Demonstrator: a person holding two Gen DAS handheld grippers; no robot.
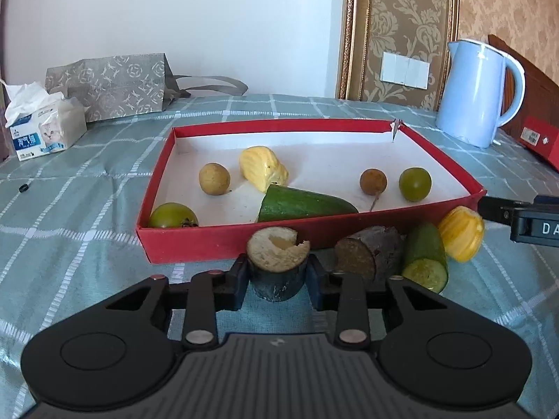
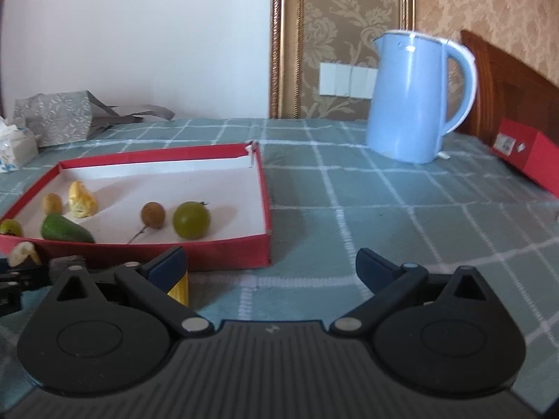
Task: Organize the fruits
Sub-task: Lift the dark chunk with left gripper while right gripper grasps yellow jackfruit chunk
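A red tray (image 1: 227,244) with a white floor holds two green tomatoes (image 1: 415,184), two brown longans (image 1: 214,178), a yellow jackfruit piece (image 1: 262,168) and a cucumber piece (image 1: 304,204). My left gripper (image 1: 278,274) is shut on a dark sugarcane stub (image 1: 277,262) just in front of the tray. Beside it lie a second dark stub (image 1: 370,255), a cucumber piece (image 1: 426,256) and a yellow jackfruit piece (image 1: 461,232). My right gripper (image 2: 270,269) is open and empty at the tray's (image 2: 209,253) front right corner; the yellow piece (image 2: 180,289) shows by its left finger.
A blue kettle (image 1: 475,94) stands at the back right, with a red box (image 1: 539,139) beside it. A tissue pack (image 1: 45,129) and a grey patterned bag (image 1: 111,85) sit at the back left. The table has a teal checked cloth (image 2: 384,216).
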